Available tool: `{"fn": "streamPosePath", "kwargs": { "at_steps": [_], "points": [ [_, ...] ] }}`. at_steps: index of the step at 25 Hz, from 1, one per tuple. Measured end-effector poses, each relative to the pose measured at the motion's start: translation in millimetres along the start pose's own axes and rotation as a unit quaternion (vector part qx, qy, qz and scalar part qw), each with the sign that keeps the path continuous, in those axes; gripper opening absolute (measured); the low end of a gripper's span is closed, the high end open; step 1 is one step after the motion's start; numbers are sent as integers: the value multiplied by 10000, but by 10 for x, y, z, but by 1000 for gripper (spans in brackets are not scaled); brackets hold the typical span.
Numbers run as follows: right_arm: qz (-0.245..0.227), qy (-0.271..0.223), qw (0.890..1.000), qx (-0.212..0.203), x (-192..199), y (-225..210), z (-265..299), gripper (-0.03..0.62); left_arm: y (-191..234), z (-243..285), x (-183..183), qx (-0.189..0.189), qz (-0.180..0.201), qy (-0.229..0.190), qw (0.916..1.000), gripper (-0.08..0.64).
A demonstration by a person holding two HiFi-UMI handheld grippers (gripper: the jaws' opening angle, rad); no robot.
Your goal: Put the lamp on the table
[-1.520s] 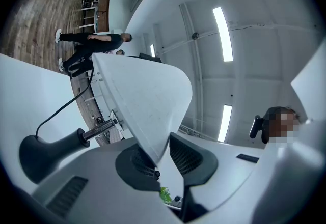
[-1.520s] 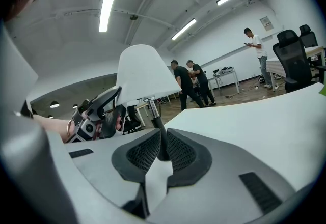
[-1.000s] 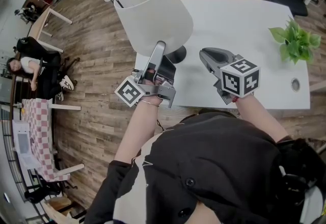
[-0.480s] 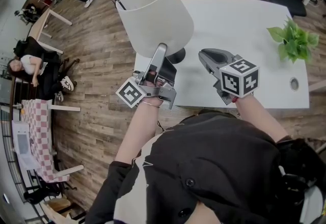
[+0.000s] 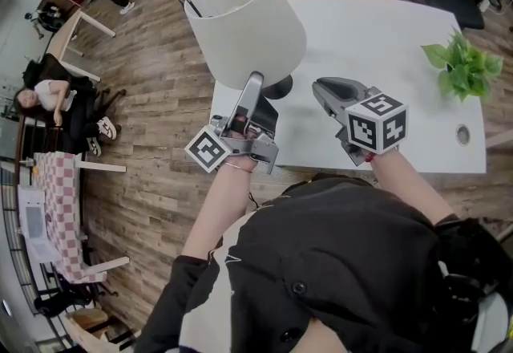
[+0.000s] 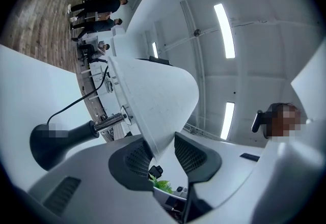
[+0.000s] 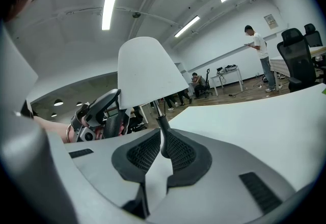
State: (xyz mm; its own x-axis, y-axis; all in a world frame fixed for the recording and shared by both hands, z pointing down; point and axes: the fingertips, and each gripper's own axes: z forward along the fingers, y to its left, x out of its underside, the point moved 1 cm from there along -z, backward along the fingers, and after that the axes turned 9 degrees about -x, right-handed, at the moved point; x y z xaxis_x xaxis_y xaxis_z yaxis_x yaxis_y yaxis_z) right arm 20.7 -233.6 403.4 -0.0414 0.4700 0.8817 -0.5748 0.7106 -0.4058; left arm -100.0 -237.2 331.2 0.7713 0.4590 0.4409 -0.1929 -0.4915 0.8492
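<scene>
Step in hand: setting-down of the lamp point(image 5: 244, 22) at the near-left corner of the worktop point(image 5: 385, 30); left tongs point(image 6: 163, 149) clamped on the lower rim of the white shade point(image 6: 153, 95), the shade wall pinched between both pads; dark base point(image 5: 280, 87) sits over the worktop's left edge, just right of the left tongs in the head view; cannot tell whether it bears fully on the surface. Right tongs point(image 7: 162, 149) drawn almost together on nothing, just right of the base and pointed at the stem point(image 7: 159, 113). Judgement: placement near done. Next move calls for confirming the base is flat and clear of the edge, then parting the left tongs gently so the thin shade does not tip the lamp.
</scene>
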Motion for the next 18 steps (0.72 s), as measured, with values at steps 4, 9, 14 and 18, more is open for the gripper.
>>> {"fn": "streamPosePath", "kwargs": {
  "at_steps": [4,9,14,18],
  "points": [
    [16,6,10000,-14,7,16,3,51,94,-92,9,-151,-119,-58,9998,137],
    [82,-20,9999,61,54,-9,-43,51,187,-174,72,-262,-193,-43,9995,138],
    [88,-99,9998,173,53,77,-71,51,279,-301,102,-510,-202,70,9985,135],
    [129,-87,9996,237,125,211,-78,51,340,-470,82,-918,-17,118,9957,61]
  ]
}}
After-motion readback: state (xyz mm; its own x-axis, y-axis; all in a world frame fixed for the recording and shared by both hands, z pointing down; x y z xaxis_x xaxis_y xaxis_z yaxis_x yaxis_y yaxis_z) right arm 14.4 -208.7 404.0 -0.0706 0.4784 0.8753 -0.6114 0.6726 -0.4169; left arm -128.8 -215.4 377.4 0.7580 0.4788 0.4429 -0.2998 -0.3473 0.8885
